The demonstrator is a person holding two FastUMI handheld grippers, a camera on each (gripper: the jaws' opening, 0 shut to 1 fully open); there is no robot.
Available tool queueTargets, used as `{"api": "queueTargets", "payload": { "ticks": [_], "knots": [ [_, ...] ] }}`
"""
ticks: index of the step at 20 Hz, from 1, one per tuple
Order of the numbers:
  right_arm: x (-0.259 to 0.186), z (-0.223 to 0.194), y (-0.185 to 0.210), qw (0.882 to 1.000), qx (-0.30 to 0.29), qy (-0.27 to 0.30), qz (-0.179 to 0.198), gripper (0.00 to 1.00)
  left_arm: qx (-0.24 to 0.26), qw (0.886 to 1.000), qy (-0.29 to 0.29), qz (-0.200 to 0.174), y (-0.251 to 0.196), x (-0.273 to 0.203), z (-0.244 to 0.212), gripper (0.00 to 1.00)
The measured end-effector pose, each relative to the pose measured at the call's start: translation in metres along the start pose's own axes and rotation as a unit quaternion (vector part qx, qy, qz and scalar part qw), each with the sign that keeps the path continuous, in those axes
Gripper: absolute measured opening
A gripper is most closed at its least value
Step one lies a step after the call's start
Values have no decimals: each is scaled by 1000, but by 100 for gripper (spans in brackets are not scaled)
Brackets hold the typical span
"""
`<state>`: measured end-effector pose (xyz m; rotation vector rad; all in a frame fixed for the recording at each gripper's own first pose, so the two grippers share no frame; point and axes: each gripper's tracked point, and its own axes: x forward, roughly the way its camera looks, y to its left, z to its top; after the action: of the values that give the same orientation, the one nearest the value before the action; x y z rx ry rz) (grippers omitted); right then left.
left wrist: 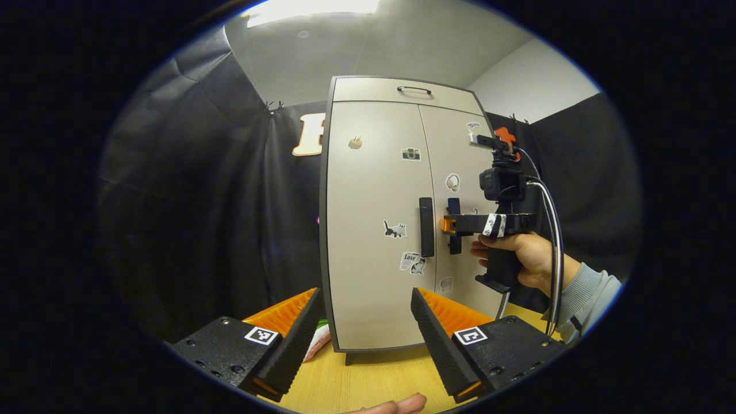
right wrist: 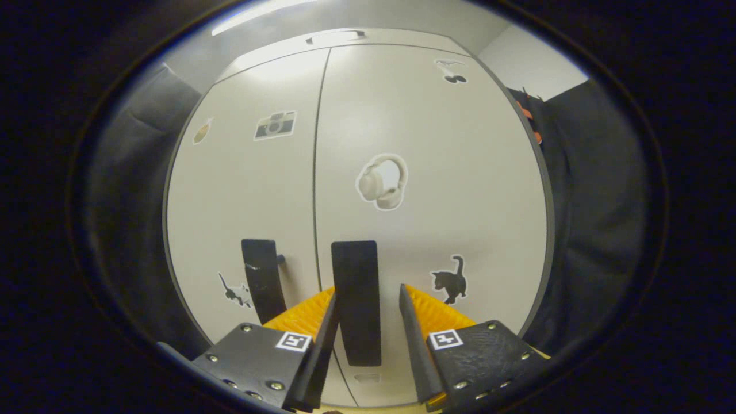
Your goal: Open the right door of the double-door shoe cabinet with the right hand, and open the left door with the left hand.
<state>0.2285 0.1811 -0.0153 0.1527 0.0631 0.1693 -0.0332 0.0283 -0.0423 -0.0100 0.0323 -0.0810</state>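
Standing on a wooden table, the shoe cabinet has both doors closed. It is tall and pale, with a dark edge and a drawer on top. Little stickers dot the front: a camera, a cat and headphones.

In the left gripper view, the left gripper sits back from the cabinet with its fingers spread wide, holding nothing. It points at the left door. That door's dark handle is up ahead, well apart from the fingers. A fingertip of the person peeks in at the bottom edge.

Farther off in the same view, a hand in a grey sleeve holds the right gripper up against the right door.

In the right gripper view, the right gripper has its fingers on either side of the right door's handle. The handle stands upright between them. There is a small gap on the right side, so the fingers are not squeezing it. The left handle is just beside, to the left.
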Motion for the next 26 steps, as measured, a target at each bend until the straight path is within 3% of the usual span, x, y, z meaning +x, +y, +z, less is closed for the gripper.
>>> {"api": "queueTargets", "payload": {
  "ticks": [4, 6, 7, 8, 9, 17, 18, 20, 26],
  "knots": [
    [1, 0, 2, 999, -43, 6, -11, 55, 1, 1000, -3, 3, 0, 0, -1, 96],
    [-1, -3, 9, 999, -48, 9, -15, 46, 11, 1000, -10, 8, 2, 1, 1, 96],
    [0, -2, 9, 999, -47, 9, -18, 29, 13, 1000, -12, 9, 3, 0, 2, 95],
    [0, -5, 9, 999, -35, 15, -20, 29, 13, 1000, -16, 9, 2, -1, 3, 96],
    [0, -4, 10, 999, -37, 18, -16, 19, 11, 1000, -17, 10, 2, -1, 4, 95],
    [-26, 4, 6, 998, -27, 33, 40, 19, 8, 1000, -14, 21, 15, -5, 2, 95],
    [-28, 4, 6, 998, -18, 39, 52, 14, 4, 1000, -11, 16, 14, -5, -1, 95],
    [-24, 3, 6, 996, -19, 41, 75, 14, 0, 1000, -7, 16, 14, -5, -4, 95],
    [-37, 4, 0, 994, -10, 47, 98, 14, -1, 999, -4, 39, 18, -2, -5, 95]
  ]
}}
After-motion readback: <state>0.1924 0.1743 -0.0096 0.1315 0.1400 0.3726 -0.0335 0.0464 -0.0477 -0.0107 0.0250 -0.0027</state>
